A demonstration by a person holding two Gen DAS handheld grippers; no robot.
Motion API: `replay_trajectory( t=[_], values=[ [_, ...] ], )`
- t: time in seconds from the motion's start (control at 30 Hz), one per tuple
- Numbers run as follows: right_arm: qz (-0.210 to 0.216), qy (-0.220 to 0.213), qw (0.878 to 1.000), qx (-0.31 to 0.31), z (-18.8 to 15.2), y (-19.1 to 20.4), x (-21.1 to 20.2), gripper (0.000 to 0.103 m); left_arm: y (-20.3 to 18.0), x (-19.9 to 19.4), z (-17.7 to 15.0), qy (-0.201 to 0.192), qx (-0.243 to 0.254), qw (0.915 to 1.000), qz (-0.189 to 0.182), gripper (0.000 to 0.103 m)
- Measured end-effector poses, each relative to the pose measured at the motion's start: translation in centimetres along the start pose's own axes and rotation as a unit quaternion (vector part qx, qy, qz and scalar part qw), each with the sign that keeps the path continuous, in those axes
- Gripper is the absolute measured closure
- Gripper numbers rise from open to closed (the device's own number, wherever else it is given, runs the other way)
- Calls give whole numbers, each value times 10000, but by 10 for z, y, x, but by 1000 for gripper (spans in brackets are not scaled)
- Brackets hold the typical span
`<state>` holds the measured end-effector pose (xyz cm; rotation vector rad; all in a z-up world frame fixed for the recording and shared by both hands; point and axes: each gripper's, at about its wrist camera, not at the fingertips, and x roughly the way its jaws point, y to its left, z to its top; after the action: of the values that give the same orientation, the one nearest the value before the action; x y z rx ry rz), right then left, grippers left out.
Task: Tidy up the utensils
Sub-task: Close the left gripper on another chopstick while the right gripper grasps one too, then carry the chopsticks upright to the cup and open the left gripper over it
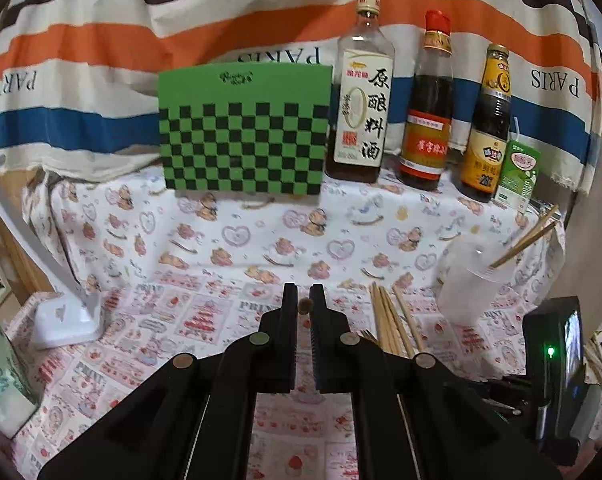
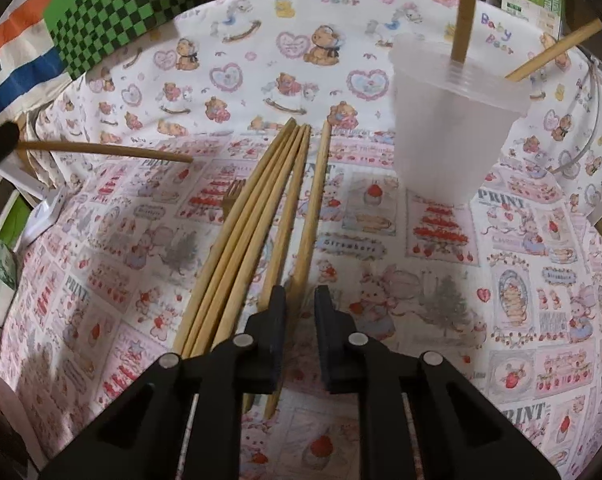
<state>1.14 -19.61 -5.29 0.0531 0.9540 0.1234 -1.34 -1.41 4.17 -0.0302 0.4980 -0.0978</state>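
Several wooden chopsticks (image 2: 257, 216) lie side by side on the patterned cloth; they also show in the left wrist view (image 1: 389, 320). A clear plastic cup (image 2: 453, 120) stands at the right with two chopsticks (image 2: 463, 12) in it, and shows in the left wrist view (image 1: 471, 280). My left gripper (image 1: 304, 300) is shut on one chopstick, seen end-on (image 1: 304, 305); that held chopstick (image 2: 105, 150) sticks out at the left of the right wrist view. My right gripper (image 2: 301, 300) is open, its fingers astride the rightmost lying chopstick (image 2: 311, 220).
A green checkered board (image 1: 245, 128), three sauce bottles (image 1: 361, 92) and a green carton (image 1: 517, 176) stand along the back. A white lamp base (image 1: 67, 320) sits at the left. A black device (image 1: 557, 360) is at the right edge.
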Motion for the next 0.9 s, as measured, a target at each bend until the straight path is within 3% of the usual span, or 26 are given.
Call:
replay_trajectory(
  t=[0.07, 0.13, 0.23, 0.47, 0.6, 0.73, 0.9],
  values=[
    [-33, -28, 10000, -59, -1, 3, 1, 90, 1, 1, 0, 32, 6, 10000, 4, 98],
    [-162, -83, 9998, -57, -2, 4, 2, 97, 2, 3, -1, 85, -36, 10000, -13, 98],
    [-80, -69, 9994, 322, 0, -8, -3, 97, 4, 6, -2, 56, -43, 9999, 78, 98],
    [110, -1316, 9906, 351, 8, -9, -53, 98, 16, 5, 1, -67, -291, 9996, 20, 98],
    [151, -2159, 9751, 486, 6, -13, -87, 98, 20, -4, 4, -323, -353, 9989, 27, 98],
    [106, -3015, 9516, 579, 1, -21, -119, 98, 22, -12, 6, -475, -412, 9979, -168, 98],
    [125, -3497, 9333, 804, 1, -37, -142, 98, 18, -15, 6, -543, -373, 9976, -227, 98]
  ],
)
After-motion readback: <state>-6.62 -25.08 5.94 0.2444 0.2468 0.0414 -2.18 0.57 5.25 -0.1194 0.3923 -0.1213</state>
